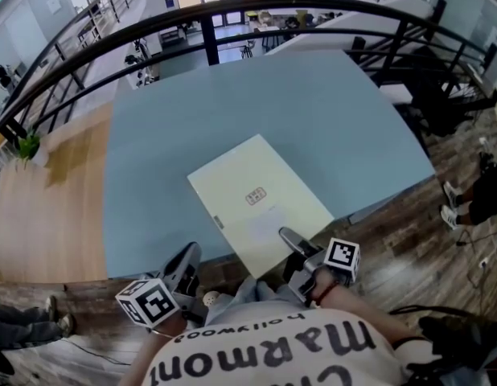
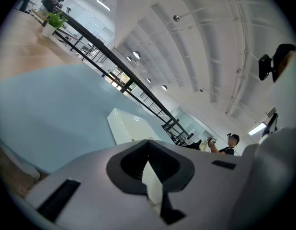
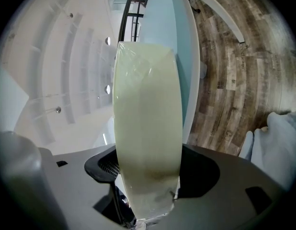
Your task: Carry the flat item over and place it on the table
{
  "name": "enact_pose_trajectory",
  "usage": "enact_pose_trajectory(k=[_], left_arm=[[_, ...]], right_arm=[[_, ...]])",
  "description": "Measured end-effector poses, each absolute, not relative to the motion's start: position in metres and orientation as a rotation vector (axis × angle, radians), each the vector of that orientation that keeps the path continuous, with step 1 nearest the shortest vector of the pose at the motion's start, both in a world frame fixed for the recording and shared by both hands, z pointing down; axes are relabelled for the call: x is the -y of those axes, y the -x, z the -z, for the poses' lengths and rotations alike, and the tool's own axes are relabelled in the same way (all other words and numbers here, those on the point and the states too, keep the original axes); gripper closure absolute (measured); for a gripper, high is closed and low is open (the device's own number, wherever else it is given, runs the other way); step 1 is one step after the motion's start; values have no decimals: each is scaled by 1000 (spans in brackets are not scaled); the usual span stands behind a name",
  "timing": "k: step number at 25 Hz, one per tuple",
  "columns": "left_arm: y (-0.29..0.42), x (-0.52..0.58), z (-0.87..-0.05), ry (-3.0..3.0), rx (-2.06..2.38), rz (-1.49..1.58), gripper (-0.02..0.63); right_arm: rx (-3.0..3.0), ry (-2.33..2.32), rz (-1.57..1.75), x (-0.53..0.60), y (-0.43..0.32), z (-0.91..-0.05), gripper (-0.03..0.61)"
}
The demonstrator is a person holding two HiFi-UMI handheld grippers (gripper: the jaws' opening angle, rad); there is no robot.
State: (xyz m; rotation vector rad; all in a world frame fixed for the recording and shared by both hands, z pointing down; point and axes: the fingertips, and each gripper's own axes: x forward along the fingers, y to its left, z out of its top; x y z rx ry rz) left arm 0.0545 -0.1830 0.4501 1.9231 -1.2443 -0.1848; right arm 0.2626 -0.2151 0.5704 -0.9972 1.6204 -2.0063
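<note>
Cream-coloured and wrapped in clear film, a flat box point(image 1: 260, 203) is lying on the pale blue-grey surface point(image 1: 192, 111). It is sitting turned at an angle, and its near corner is reaching the edge closest to you. A small reddish label is showing near the middle of its top face.

Your right hand-held gripper point(image 1: 295, 244) is sitting at that near corner. One dark finger is lying over the top of the box. In the right gripper view, the box is filling the space between the jaws. The jaws are standing apart, with dark gaps showing on either side, so they are not pressing on it.

Your left hand-held gripper point(image 1: 184, 265) is hovering just off the near edge of the surface, to the left of the box and apart from it. Its jaws are resting together with nothing between them. In the left gripper view, the box is lying ahead on the blue-grey top.

A lighter wooden top point(image 1: 47, 207) is adjoining the surface on the left. A small green plant point(image 1: 27, 145) is standing at its far end. A black railing point(image 1: 232, 14) is curving behind, and dark wood-plank flooring point(image 1: 409, 248) is showing to the right.
</note>
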Motion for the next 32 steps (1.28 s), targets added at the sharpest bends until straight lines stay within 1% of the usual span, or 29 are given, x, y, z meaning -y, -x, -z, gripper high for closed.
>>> enact_pose_trajectory(k=[9,22,32], left_arm=[[-50,187,-453,-1927,1215,190,611],[-30,199,-459,-1945,1137,192,612],[9,200,-459,-1933,1105,177,611]], right_arm=[[-1592,1047,2019,213,-263,-576,242],[-1563,1169,1929,210,-266,-578,241],[-1512,1281,1862,205,-266,-576,241]])
